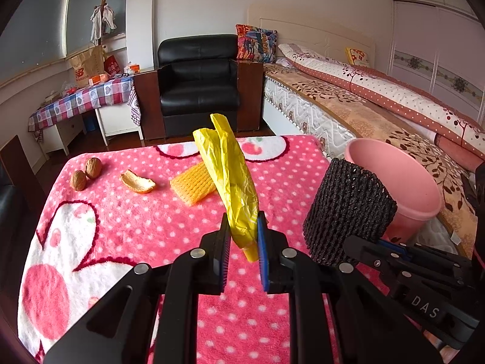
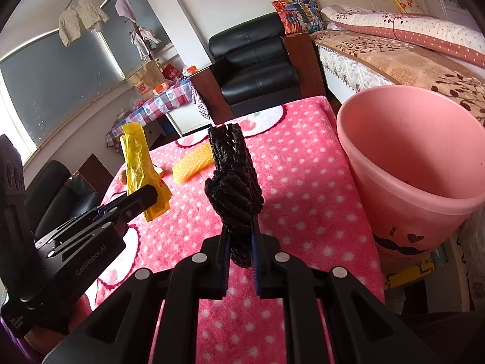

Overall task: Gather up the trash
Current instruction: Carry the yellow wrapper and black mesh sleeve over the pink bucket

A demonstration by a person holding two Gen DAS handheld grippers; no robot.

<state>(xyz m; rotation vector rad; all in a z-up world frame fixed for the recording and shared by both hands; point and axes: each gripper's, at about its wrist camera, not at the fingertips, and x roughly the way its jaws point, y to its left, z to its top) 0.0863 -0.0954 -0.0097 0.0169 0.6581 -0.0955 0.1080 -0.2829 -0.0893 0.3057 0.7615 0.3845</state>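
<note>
My left gripper (image 1: 244,230) is shut on a crumpled yellow plastic bag (image 1: 230,176), held up above the pink dotted blanket (image 1: 151,227). My right gripper (image 2: 239,236) is shut on a black foam net sleeve (image 2: 232,176), which also shows at the right of the left wrist view as a black net sleeve (image 1: 348,212). A pink plastic bucket (image 2: 418,163) stands at the table's right edge, just right of the black net; the bucket (image 1: 403,182) sits behind it in the left wrist view. On the blanket lie a yellow foam net (image 1: 194,186), an orange peel (image 1: 138,182) and two walnuts (image 1: 86,173).
A black armchair (image 1: 198,82) stands beyond the table's far edge, with a bed (image 1: 363,100) to its right. A side table with a checked cloth (image 1: 81,100) holds bags at the far left. The left gripper's body (image 2: 75,242) fills the lower left of the right wrist view.
</note>
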